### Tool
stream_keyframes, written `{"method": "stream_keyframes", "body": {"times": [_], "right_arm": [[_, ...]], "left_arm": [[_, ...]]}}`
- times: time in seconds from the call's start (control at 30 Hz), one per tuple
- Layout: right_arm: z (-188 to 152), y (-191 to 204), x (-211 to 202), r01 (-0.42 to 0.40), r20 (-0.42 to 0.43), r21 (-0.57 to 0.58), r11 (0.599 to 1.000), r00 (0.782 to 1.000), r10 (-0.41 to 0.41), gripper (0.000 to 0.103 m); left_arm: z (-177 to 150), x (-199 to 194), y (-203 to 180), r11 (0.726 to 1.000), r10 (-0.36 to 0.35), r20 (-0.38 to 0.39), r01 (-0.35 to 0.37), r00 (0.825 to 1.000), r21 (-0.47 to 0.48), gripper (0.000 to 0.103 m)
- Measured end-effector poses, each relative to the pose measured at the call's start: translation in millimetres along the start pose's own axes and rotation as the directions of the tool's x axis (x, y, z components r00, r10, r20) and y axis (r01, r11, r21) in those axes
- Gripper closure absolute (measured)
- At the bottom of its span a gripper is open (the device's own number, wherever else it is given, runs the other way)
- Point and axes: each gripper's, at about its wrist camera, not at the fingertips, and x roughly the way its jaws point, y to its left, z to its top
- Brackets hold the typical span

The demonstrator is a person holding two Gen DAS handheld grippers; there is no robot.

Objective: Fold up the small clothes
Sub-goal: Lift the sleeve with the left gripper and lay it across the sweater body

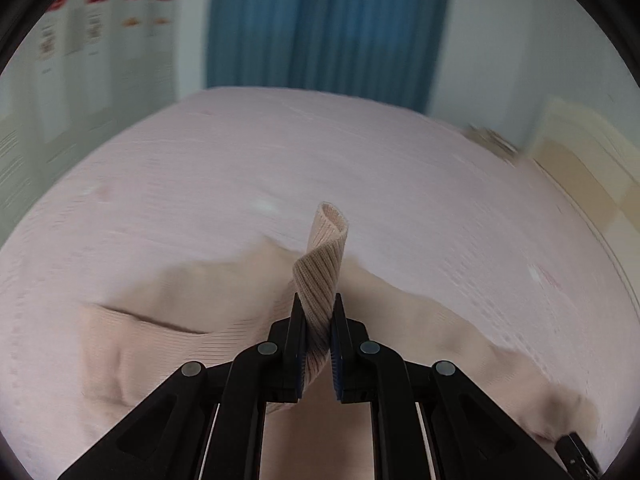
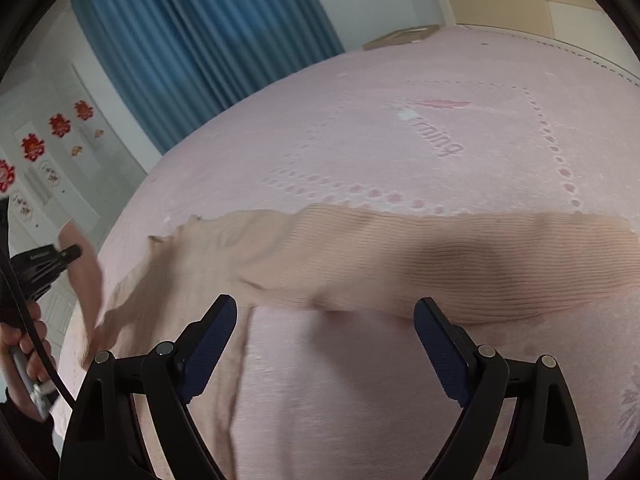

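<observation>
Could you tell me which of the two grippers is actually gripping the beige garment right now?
The left gripper: it pinches the beige garment's ribbed edge, whereas the right gripper is wide open and empty.

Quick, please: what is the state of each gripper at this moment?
Left gripper: closed on the ribbed edge of the beige garment.
Right gripper: open, holding nothing, above the garment on the pink bed cover.

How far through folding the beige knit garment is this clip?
Early. Done: the beige ribbed garment lies spread on the pink bedspread. In hand: the left tool pinches one ribbed edge, lifted. Left: the right tool is open, holding nothing; no finished fold shows.
</observation>
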Motion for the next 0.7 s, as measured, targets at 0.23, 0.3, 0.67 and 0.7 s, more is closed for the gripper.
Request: {"method": "stream_keyframes", "body": {"times": [0.23,0.3,0.67,0.7], "right_arm": [[2,-12,-2,-0.001,0.015,-0.012,1.000,1.000,0.001,0.013],[3,-15,-1,-0.007,0.014,0.004,1.000,1.000,0.007,0.013],[-6,19,13,-0.075,-0.029,-0.032,0.997,0.997,0.074,0.013],[-9,31,18,-0.096,-0.045,-0.052,0.994,0.995,0.093,0.013]], "left_arm": [[-62,45,-74,0.991,-0.108,-0.193,0.120,0.975,0.054,0.087],[-73,49,-63,0.985,-0.160,-0.249,0.170,0.955,0.022,0.075],[-73,-22,40,0.995,-0.100,-0.082,0.102,0.992,0.021,0.026],[-74,-28,58,0.999,-0.049,-0.063,0.050,0.997,0.019,0.025]]}}
